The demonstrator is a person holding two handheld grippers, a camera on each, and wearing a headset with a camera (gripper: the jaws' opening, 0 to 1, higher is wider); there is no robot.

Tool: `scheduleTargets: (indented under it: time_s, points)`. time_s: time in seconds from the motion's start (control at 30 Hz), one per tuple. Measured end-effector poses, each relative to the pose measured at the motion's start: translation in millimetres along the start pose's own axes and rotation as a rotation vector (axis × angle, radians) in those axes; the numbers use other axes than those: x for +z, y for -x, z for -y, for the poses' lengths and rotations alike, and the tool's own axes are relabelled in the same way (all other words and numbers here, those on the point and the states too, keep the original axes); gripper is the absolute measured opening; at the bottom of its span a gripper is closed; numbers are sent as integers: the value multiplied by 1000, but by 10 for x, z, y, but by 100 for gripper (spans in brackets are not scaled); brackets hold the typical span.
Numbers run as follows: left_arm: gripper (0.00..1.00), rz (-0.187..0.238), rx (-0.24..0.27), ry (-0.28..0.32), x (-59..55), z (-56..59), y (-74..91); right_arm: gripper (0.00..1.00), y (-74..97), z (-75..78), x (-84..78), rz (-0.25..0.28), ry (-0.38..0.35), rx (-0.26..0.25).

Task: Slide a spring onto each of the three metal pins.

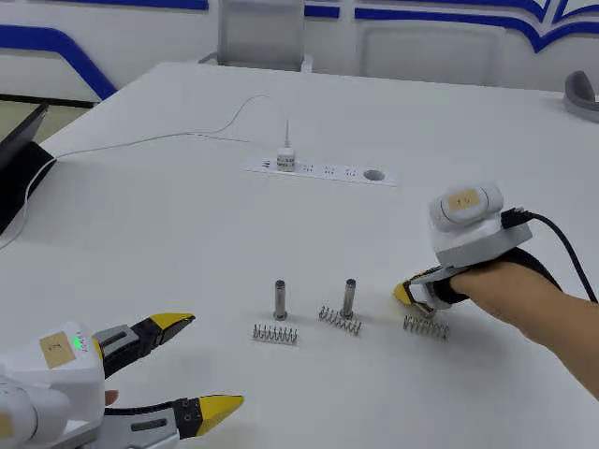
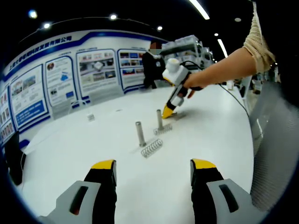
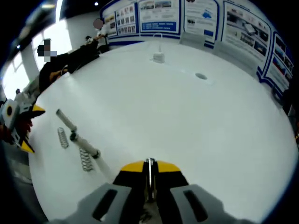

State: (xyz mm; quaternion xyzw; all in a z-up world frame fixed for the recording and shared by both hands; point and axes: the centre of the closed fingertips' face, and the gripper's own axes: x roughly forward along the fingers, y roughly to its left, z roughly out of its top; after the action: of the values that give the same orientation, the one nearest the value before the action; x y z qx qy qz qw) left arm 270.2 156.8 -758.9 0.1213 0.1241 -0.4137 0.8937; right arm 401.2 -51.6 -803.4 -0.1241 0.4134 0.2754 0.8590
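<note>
While the left gripper hung open nearest me, touching nothing, three grey coiled springs lay flat on the table just beyond it, their long axes running roughly left to right: left spring, middle spring, right spring. Just behind the first two stood the left pin and middle pin, slim grey metal, pointing straight up. The right gripper was clamped on the third pin, just behind the right spring. Farther off lay a power strip.
</note>
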Motion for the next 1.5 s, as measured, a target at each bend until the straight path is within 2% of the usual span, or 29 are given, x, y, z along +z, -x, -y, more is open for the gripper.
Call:
scheduleTargets:
  time_s: [0.2, 0.33, 0.6, 1.03, 1.5]
  points:
    - [64, 2, 1, 0, 11, 4, -1, 9, -10, 11, -2, -53, 0, -3]
    - [64, 3, 4, -3, 20, 0, 1, 9, -1, 9, -15, -58, -7, -11]
    - [63, 8, 17, -9, 59, -42, 42, 8, 72, 58, -3, -3, -26, -21]
    - [63, 19, 11, -20, 106, -21, 30, 9, 369, -6, 35, 77, 2, -25]
    - [63, 25, 4, -36, 171, -11, 33, 9, 524, -34, 4, 125, -1, -33]
